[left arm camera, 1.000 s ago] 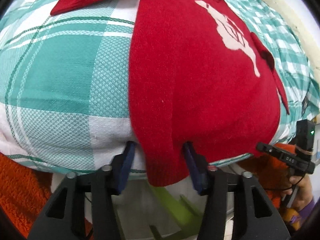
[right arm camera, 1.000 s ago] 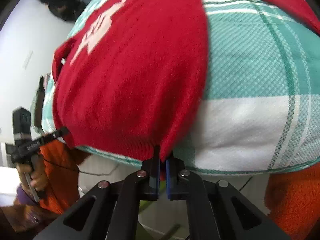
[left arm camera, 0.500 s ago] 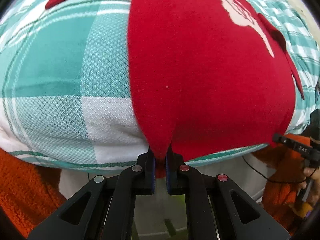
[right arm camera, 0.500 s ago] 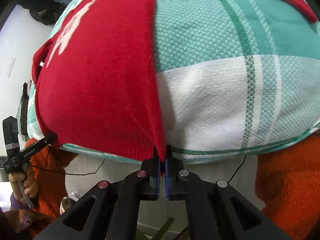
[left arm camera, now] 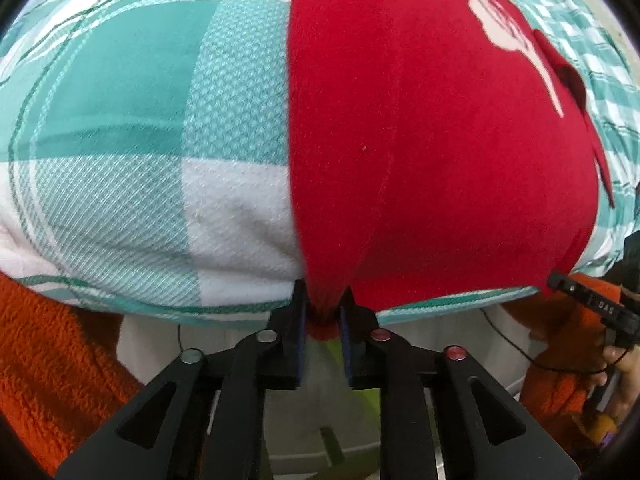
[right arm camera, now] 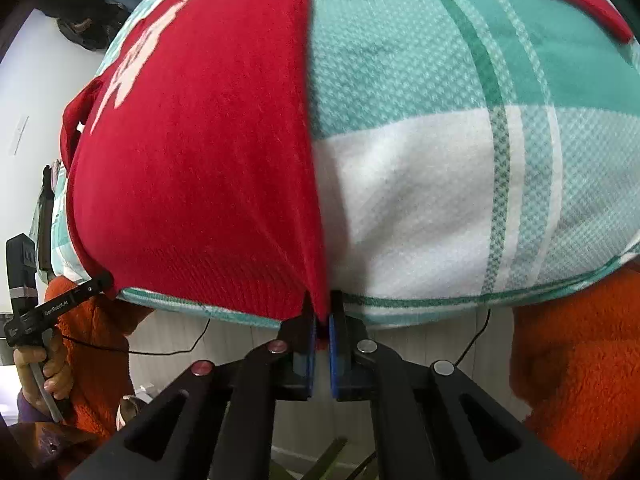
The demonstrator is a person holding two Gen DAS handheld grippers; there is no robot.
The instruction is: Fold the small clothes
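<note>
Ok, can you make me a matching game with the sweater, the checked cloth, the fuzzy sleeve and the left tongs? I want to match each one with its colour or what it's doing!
Things:
1. sweater
2. checked cloth
3. fuzzy sleeve
4. left tongs

Colour or state:
A. orange
B. teal and white
C. pinching a bottom corner of the sweater
D. red with a white picture

Right pairs: 1-D, 2-B, 3-A, 4-C. The right tongs pinch the other bottom corner.
</note>
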